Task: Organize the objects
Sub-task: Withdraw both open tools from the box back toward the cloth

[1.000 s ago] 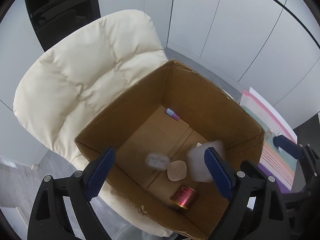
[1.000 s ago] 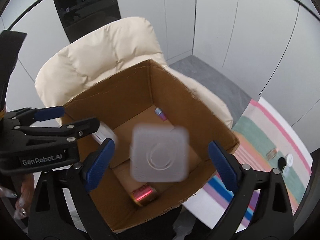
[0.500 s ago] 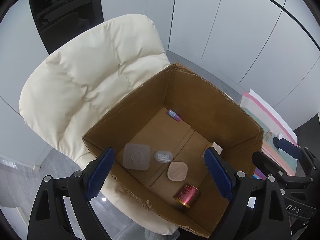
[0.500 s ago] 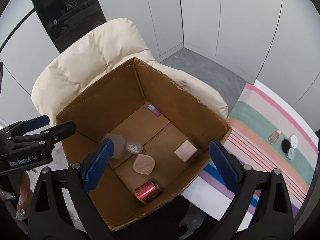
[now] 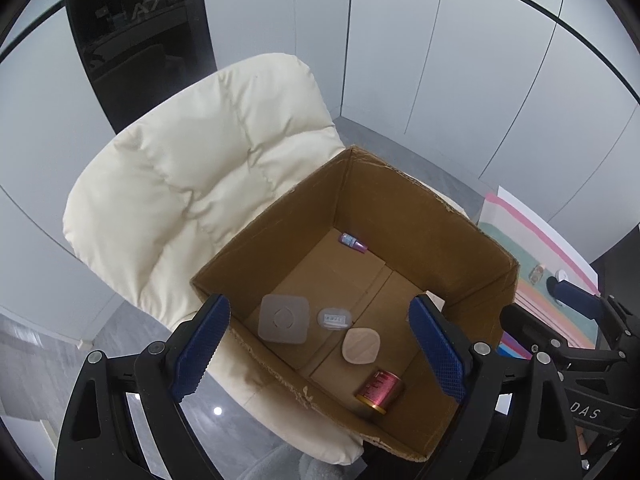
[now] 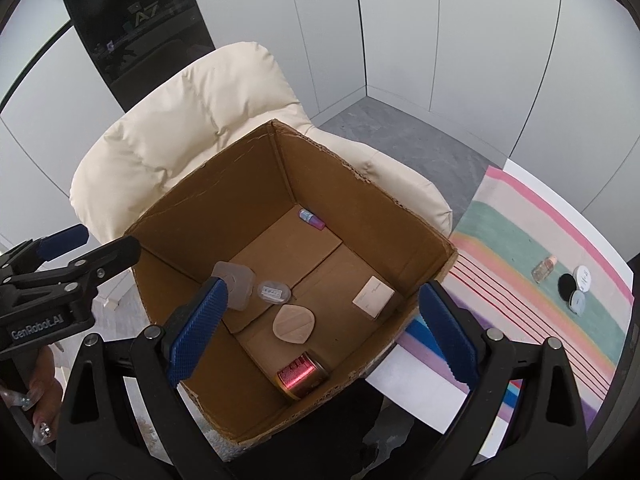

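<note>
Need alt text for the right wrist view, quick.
The open right gripper hovers over a cardboard box on a cream chair, holding a red tin and five other small items. More small containers sit on a striped cloth.

White wall panels (image 5: 460, 60), grey floor (image 6: 404, 136), cream chair (image 5: 208, 176)

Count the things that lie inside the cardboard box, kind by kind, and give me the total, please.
Translucent square plastic lid: 1
Small clear oval case: 1
Beige rounded pad: 1
Red metal tin: 1
Pale square box: 1
Small purple bottle: 1
Total: 6
</note>
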`<act>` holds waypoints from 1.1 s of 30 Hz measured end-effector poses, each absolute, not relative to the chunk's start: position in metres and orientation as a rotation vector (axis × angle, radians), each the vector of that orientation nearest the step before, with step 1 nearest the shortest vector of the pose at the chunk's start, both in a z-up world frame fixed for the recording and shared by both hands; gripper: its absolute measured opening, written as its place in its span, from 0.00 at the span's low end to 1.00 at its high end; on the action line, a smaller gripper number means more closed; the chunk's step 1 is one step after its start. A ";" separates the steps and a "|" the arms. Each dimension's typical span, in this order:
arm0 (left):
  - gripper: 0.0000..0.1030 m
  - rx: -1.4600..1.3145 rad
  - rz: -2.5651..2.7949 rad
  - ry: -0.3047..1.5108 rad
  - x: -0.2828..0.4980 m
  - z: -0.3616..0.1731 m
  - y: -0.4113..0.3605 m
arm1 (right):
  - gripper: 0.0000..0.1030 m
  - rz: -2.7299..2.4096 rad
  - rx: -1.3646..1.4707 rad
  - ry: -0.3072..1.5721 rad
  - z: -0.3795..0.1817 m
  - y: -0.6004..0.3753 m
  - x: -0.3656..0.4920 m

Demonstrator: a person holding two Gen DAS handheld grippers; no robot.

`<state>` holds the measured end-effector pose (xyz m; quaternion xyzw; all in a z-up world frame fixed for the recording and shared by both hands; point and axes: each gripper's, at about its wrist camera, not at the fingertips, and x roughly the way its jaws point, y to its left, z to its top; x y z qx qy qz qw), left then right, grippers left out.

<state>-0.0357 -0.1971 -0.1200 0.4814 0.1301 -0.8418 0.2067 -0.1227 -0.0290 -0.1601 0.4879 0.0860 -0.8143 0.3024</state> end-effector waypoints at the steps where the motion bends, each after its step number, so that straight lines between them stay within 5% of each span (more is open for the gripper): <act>1: 0.89 1.336 -2.345 0.362 -0.033 -0.117 -0.196 | 0.95 -2.161 1.296 0.226 -0.159 -0.028 -0.122; 33: 0.89 1.454 -2.394 0.270 0.120 -0.105 -0.115 | 0.95 -2.195 1.424 0.185 -0.133 0.087 0.033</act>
